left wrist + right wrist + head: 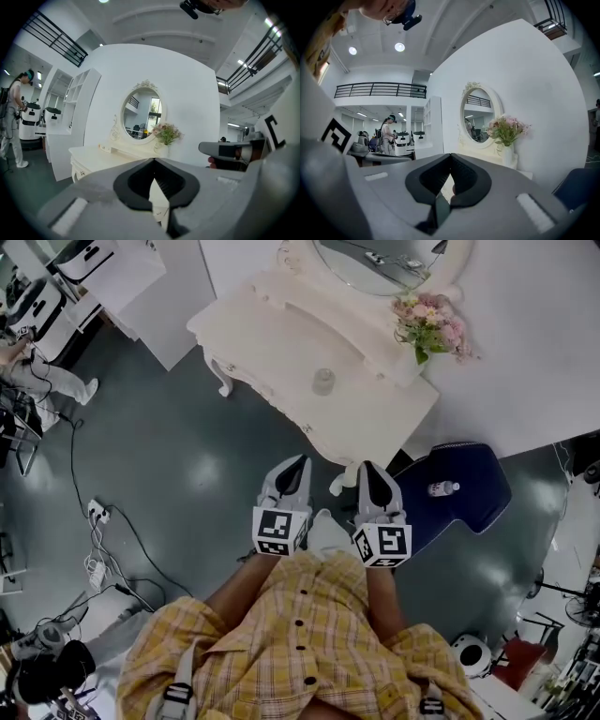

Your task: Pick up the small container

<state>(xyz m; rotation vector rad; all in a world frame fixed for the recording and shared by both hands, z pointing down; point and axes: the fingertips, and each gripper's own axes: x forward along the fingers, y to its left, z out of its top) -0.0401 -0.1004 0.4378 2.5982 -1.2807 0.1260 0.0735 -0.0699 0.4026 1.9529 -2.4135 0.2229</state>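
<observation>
Head view: the small container (323, 381), a clear jar, stands on the cream dressing table (253, 324), below the oval mirror (375, 263) and left of the pink flowers (431, 322). The left gripper (298, 461) and right gripper (367, 468) are held side by side at the table's near edge, well apart from the jar. Each gripper view shows its jaws clenched together with nothing between them. A bottle (442, 488) lies on the blue chair (478, 493) at right. The person wears a yellow checked shirt (300, 634).
</observation>
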